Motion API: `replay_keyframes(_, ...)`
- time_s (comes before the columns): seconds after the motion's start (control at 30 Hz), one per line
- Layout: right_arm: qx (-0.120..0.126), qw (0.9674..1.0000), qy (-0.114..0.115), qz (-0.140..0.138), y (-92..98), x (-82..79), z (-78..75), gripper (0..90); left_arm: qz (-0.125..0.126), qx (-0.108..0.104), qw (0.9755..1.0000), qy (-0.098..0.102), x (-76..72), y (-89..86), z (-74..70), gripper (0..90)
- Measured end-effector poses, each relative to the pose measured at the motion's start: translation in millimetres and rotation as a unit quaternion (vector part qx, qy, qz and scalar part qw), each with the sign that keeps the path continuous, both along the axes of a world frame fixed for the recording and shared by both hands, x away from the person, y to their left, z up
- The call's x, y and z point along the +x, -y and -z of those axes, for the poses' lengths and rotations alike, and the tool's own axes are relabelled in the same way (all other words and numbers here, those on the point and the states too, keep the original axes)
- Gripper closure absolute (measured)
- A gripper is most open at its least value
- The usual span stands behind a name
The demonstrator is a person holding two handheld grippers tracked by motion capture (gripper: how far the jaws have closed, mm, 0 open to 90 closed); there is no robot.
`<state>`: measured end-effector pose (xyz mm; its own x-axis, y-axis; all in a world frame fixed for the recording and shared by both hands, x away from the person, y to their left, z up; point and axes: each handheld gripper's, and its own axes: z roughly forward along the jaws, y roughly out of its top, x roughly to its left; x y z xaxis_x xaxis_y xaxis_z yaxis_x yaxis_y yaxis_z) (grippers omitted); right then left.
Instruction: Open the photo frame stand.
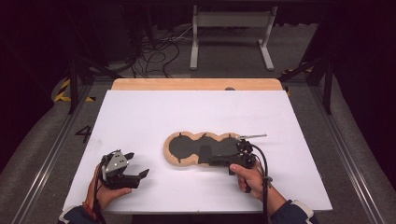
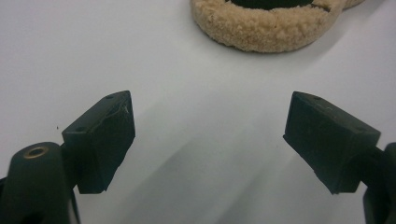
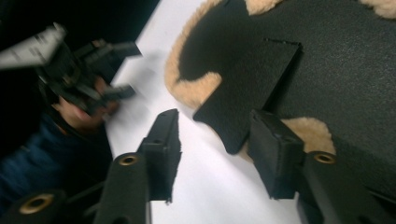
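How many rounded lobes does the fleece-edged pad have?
3: on the fleece-edged pad, one lobe at its left end, one in the middle, one at the right, partly hidden by the right gripper.

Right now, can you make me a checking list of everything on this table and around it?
Surface: white table top, wooden strip along its far edge.
Job's things: fleece-edged pad with black face lying flat; a black flap on it, lifted at the near edge.
Clutter: nothing seen.
Grippers: left gripper open, nothing between its jaws, short of the pad; right gripper open at the flap's tip, pads not pressing.
Cables: black cable trails from the right gripper.
Surroundings: grey floor, loose wires, white frame.
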<state>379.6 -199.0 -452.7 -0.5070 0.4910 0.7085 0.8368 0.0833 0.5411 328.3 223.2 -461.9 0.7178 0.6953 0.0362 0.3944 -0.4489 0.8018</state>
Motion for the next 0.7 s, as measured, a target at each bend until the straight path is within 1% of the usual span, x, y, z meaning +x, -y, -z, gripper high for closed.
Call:
replay_keyframes(0.07, 0.015, 0.9997, -0.017, 0.006, 1.0, 3.7, 1.0, 50.0, 0.005, 0.000, 1.0000, 0.002, 0.0, 2.0, -0.4, 16.6)
replay_keyframes(0.13, 0.015, 0.9997, -0.021, 0.003, 1.3, 4.5, 1.0, 50.3, 0.009, 0.004, 1.0000, 0.002, 0.0, 4.5, 0.0, 16.6)
replay_keyframes(0.17, 0.009, 0.9997, -0.023, -0.001, 1.1, 4.2, 0.0, 49.9, 0.011, 0.009, 0.9999, 0.004, 0.4, 4.9, -0.1, 16.6)
replay_keyframes(0.2, 0.001, 0.9996, -0.027, -0.008, 0.6, 3.4, -1.6, 46.8, 0.012, 0.009, 0.9999, 0.003, 0.4, 5.0, -0.1, 16.6)
replay_keyframes(0.23, -0.002, 0.9994, -0.031, -0.014, 0.0, 2.6, -2.5, 45.2, 0.010, 0.007, 0.9999, 0.003, -0.3, 4.7, -0.2, 16.6)
replay_keyframes(0.27, -0.008, 0.9991, -0.034, -0.024, -1.2, 0.5, -2.6, 43.9, 0.010, 0.005, 0.9999, 0.002, -0.6, 4.4, -0.3, 16.6)
replay_keyframes(0.3, -0.013, 0.9990, -0.035, -0.026, -1.6, -0.5, -2.1, 44.4, 0.009, 0.004, 0.9999, 0.004, -0.3, 3.5, -0.2, 16.5)
replay_keyframes(0.4, -0.006, 0.9988, -0.044, -0.022, -0.2, -0.3, 0.2, 46.1, 0.006, 0.002, 1.0000, 0.001, -0.6, 3.0, -0.6, 16.6)
replay_keyframes(0.43, -0.005, 0.9987, -0.045, -0.022, 0.1, 0.0, 0.5, 46.1, 0.008, 0.003, 1.0000, 0.003, -0.2, 3.1, -0.7, 16.5)
replay_keyframes(0.47, -0.003, 0.9987, -0.047, -0.021, 0.2, 0.1, 0.9, 46.2, 0.010, 0.002, 0.9999, 0.000, -0.3, 4.6, -0.2, 16.6)
replay_keyframes(0.5, 0.001, 0.9986, -0.051, -0.016, 0.4, 0.1, 1.5, 46.0, 0.014, 0.006, 0.9999, 0.002, 0.5, 5.2, -0.1, 16.6)
replay_keyframes(0.53, 0.003, 0.9985, -0.053, -0.015, 0.4, 0.0, 1.5, 45.7, 0.012, 0.004, 0.9999, 0.000, 0.4, 6.3, 0.3, 16.5)
replay_keyframes(0.63, 0.016, 0.9976, -0.067, -0.001, 0.3, -3.4, 3.0, 43.1, 0.015, 0.008, 0.9999, 0.002, 1.2, 8.8, -0.2, 16.6)
replay_keyframes(0.7, 0.010, 0.9970, -0.075, -0.018, -1.8, -6.7, 4.9, 43.2, 0.017, 0.016, 0.9996, 0.014, 0.3, 9.2, -2.0, 16.6)
